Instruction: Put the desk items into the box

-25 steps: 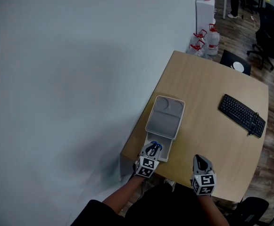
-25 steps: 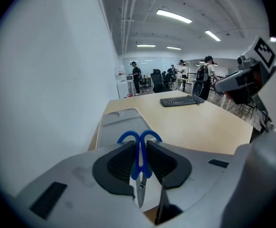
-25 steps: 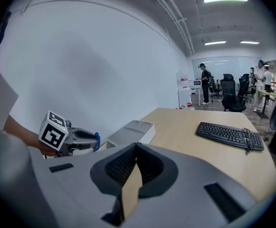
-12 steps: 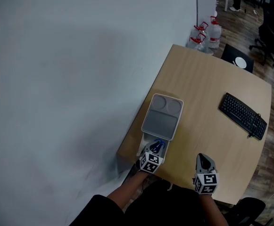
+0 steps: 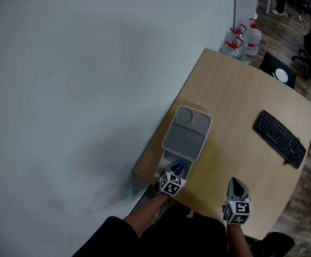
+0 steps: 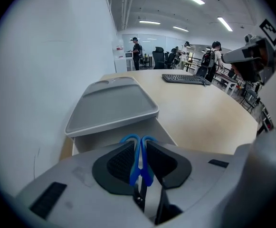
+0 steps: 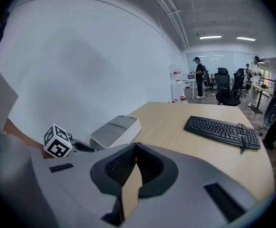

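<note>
On the wooden desk [image 5: 235, 100], by its wall-side edge, a grey box [image 5: 185, 135] is being shown with its lid slid back; a keyboard [image 5: 280, 138] is being kept well apart. The right gripper [image 5: 236, 183] is being held shut, empty. Blue-handled scissors [image 6: 137, 161] are being clenched by the left gripper [image 5: 176, 171] at the box's open near end.

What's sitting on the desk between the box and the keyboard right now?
Nothing. Between the box and the keyboard there is only bare wooden desk top. The head view shows it best, and the right gripper view agrees.
</note>
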{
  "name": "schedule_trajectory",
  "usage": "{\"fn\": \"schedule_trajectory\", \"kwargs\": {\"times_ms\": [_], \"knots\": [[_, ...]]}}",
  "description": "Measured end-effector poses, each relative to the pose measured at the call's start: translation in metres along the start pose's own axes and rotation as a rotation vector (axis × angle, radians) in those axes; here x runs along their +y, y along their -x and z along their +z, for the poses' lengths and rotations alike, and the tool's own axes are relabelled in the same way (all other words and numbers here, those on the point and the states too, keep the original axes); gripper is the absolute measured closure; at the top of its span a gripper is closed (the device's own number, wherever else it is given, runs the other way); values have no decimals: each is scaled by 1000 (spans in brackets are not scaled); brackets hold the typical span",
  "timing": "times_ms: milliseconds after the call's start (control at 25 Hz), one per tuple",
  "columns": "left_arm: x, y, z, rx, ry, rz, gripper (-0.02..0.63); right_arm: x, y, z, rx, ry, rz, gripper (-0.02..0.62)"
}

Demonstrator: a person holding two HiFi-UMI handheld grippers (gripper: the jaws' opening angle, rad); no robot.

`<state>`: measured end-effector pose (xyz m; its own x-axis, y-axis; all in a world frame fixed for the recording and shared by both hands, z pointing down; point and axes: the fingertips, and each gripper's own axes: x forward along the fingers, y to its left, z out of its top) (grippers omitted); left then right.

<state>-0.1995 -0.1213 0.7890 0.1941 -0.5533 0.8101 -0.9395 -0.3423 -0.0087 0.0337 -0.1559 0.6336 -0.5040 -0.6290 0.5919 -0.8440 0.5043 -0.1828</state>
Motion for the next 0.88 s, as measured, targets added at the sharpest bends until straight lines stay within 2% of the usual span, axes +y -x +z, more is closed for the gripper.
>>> {"fn": "schedule_trajectory", "kwargs": {"times_ms": [160,520,880], "knots": [[-4,-9,5,27,-34,-13,526,-3,5,-6,12,-10,-9,535],[-9,-32,13,77,-177,-19,526,-5,16,-13,20,-30,-25,535],[-9,-40,5,113,-175,-30,526,-13,21,-16,13,-41,-42,535]]}}
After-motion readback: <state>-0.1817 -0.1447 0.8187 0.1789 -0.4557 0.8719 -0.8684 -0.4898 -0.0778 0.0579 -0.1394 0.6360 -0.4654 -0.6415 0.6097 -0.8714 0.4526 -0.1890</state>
